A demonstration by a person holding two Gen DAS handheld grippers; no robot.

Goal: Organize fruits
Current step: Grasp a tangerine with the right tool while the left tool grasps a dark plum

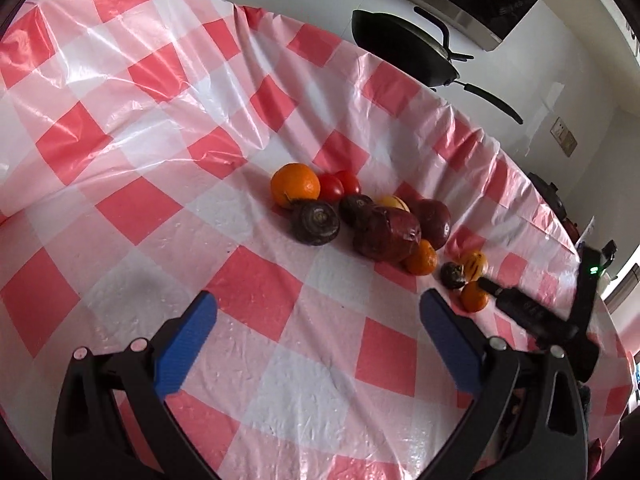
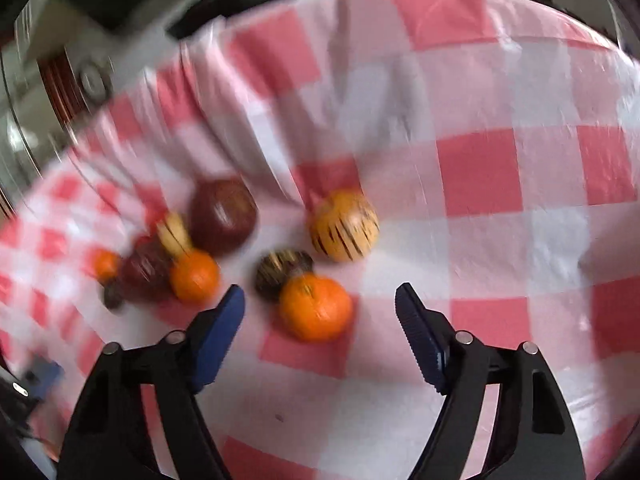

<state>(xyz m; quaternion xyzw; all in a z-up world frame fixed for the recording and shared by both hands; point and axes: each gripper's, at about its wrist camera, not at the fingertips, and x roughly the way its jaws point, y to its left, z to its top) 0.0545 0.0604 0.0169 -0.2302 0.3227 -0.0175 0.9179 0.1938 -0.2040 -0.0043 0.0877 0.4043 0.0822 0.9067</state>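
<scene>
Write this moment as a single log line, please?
left hand-held gripper: open, empty | right hand-held gripper: open, nearing orange | fruits: loose on checkered tablecloth, unsorted

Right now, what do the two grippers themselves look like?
Both match: the left gripper and right gripper have black plastic frames with silver round pins, and two fingers faced with ridged blue pads. No sleeves or cables show.

Bare checkered cloth [image 1: 280, 332] before left claw [image 1: 320, 312], fruit cluster [image 1: 360, 220] beyond, orange [image 2: 316, 308] blocking right claw [image 2: 320, 304]
</scene>
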